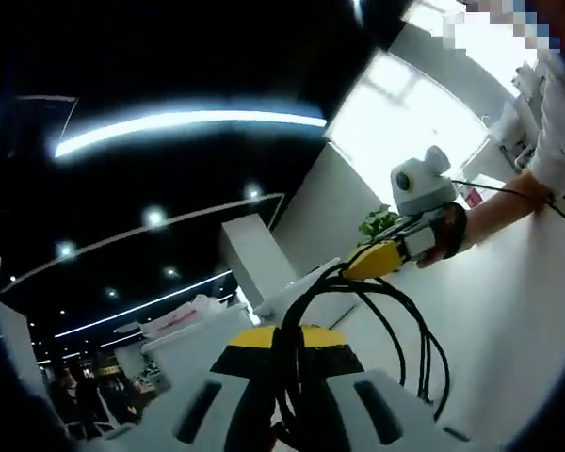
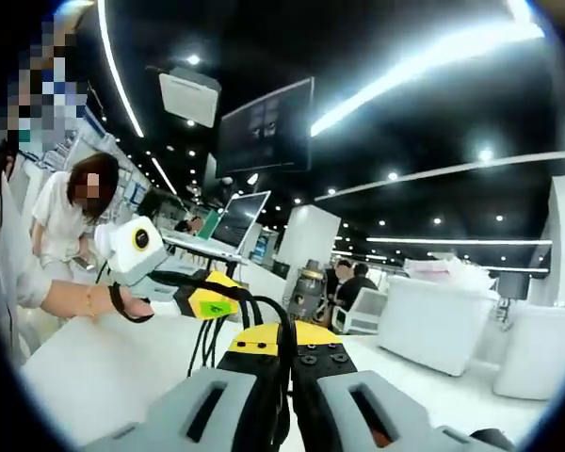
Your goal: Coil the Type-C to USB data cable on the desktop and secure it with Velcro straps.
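Observation:
The black data cable (image 1: 395, 320) hangs in several loops above the white desktop (image 1: 527, 320). My left gripper (image 1: 287, 334) rises from the bottom of the left gripper view, its yellow-tipped jaws shut on the loops. My right gripper (image 1: 381, 259) comes in from the right, held by a hand (image 1: 452, 235), and is shut on the far end of the same bundle. In the right gripper view my right gripper (image 2: 284, 334) is shut on the cable (image 2: 262, 309), and my left gripper (image 2: 212, 299) grips the loops from the left over the desktop (image 2: 104, 367).
A person in white (image 2: 61, 212) stands at the left of the desk. An open laptop (image 2: 240, 221) sits on a far table. White seats (image 2: 443, 320) and seated people (image 2: 348, 287) lie beyond. A plant (image 1: 379, 221) and a white pillar (image 1: 254, 254) stand behind.

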Demonstrator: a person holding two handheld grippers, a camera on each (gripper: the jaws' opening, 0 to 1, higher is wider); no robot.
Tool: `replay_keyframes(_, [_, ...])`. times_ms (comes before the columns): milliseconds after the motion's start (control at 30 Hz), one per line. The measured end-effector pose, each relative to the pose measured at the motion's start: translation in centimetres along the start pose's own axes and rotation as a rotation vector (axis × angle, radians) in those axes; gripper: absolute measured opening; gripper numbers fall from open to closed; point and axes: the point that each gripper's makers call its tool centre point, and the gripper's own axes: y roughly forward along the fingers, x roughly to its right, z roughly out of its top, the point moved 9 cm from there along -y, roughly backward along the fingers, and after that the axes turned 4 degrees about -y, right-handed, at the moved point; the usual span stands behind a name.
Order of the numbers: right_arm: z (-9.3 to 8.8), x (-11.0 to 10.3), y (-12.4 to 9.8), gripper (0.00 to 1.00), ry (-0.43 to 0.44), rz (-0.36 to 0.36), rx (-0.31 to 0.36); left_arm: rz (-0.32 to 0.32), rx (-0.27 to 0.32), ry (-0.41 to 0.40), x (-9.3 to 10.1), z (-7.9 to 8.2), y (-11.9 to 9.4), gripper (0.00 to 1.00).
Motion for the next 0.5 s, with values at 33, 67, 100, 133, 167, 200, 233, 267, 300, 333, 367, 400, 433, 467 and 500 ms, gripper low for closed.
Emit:
replay_keyframes(33, [0.0,-0.2,0.1,0.02,0.015,0.011,0.004,0.000,0.000,0.018,0.1,0.1,0.0,0.10])
replay_keyframes(67, [0.0,-0.4,0.1,0.02,0.034,0.043,0.007,-0.001,-0.004,0.043,0.1,0.1,0.1,0.11])
replay_keyframes(100, [0.0,-0.5,0.1,0.02,0.043,0.054,0.004,-0.003,-0.006,0.062,0.2,0.1,0.0,0.11])
replay_keyframes(133, [0.0,-0.6,0.1,0.02,0.051,0.058,0.008,-0.001,-0.011,0.077,0.3,0.1,0.1,0.11])
replay_keyframes(167, [0.0,-0.9,0.1,0.02,0.082,0.088,0.013,0.004,-0.016,0.102,0.3,0.2,0.1,0.11])
replay_keyframes(200, [0.0,-0.9,0.1,0.02,0.096,0.097,0.016,0.002,-0.017,0.112,0.4,0.2,0.1,0.11])
replay_keyframes(233, [0.0,-1.1,0.1,0.02,0.126,0.109,0.028,0.000,-0.016,0.117,0.4,0.2,0.1,0.11])
replay_keyframes(267, [0.1,-1.2,0.1,0.02,0.160,0.133,0.039,-0.001,-0.015,0.118,0.4,0.2,0.1,0.12])
replay_keyframes(300, [0.0,-1.5,0.1,0.02,0.200,0.158,0.047,-0.002,-0.014,0.119,0.4,0.3,0.1,0.12])
replay_keyframes(333, [0.0,-1.5,0.1,0.02,0.228,0.179,0.052,-0.003,-0.013,0.123,0.5,0.3,0.1,0.12])
replay_keyframes(367, [0.0,-1.7,0.2,0.02,0.261,0.211,0.054,-0.007,-0.011,0.130,0.5,0.4,0.1,0.13])
replay_keyframes(400, [-0.1,-1.6,0.2,0.02,0.286,0.220,0.059,-0.008,-0.010,0.140,0.7,0.4,0.1,0.13])
replay_keyframes(433, [-0.1,-1.8,0.2,0.02,0.314,0.237,0.061,-0.011,-0.013,0.159,0.8,0.5,0.1,0.13])
replay_keyframes(467, [-0.2,-1.8,0.2,0.02,0.333,0.256,0.062,-0.013,-0.020,0.184,0.9,0.5,0.1,0.13])
replay_keyframes(500, [-0.3,-1.6,0.2,0.02,0.332,0.250,0.059,-0.012,-0.027,0.196,0.9,0.5,0.1,0.12])
